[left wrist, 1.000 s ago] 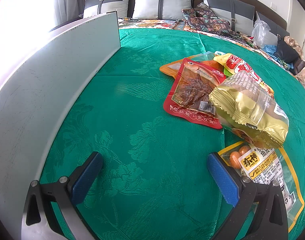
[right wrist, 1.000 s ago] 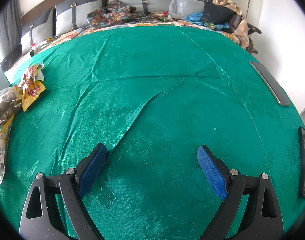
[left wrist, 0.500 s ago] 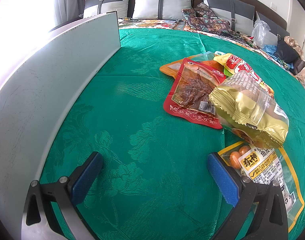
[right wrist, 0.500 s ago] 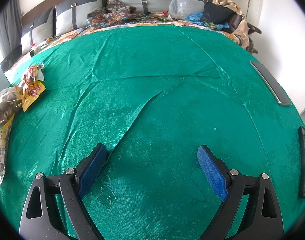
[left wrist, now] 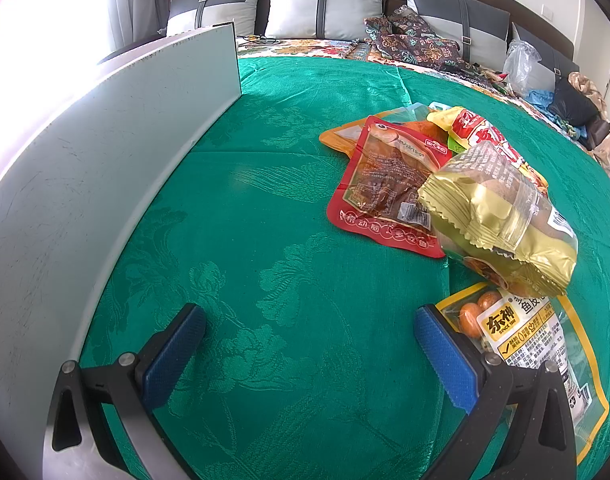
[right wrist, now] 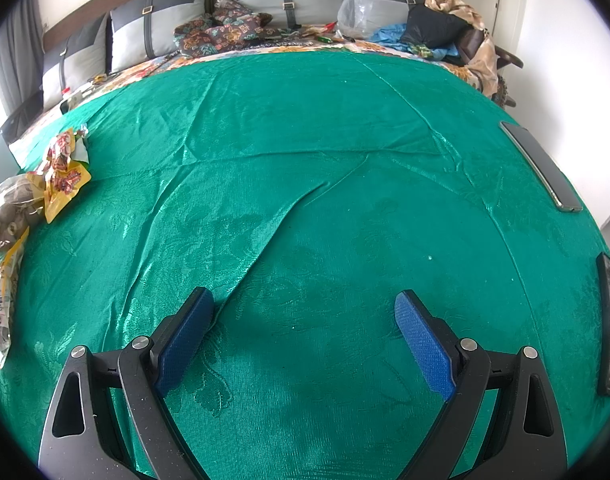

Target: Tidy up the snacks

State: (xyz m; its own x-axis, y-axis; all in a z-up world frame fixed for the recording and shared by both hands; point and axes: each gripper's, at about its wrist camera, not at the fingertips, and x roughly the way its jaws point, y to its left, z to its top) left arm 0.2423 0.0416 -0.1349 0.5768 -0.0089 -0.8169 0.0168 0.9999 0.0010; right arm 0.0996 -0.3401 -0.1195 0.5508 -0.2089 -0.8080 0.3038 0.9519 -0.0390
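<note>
Snack packets heaped right of centre in the left wrist view: gold bag [left wrist: 501, 224] atop red pouch [left wrist: 389, 188], yellow-edged packet [left wrist: 545, 344] just beside left gripper [left wrist: 309, 344], fingers wide apart, empty. White board [left wrist: 105, 168] along left edge. Right gripper [right wrist: 304, 334] likewise spread over bare green cloth [right wrist: 305, 160]; dark slabs, possibly phones [right wrist: 543, 168], at right edge there only.

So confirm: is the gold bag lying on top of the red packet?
Yes, the gold bag overlaps the red packet's right edge.
</note>
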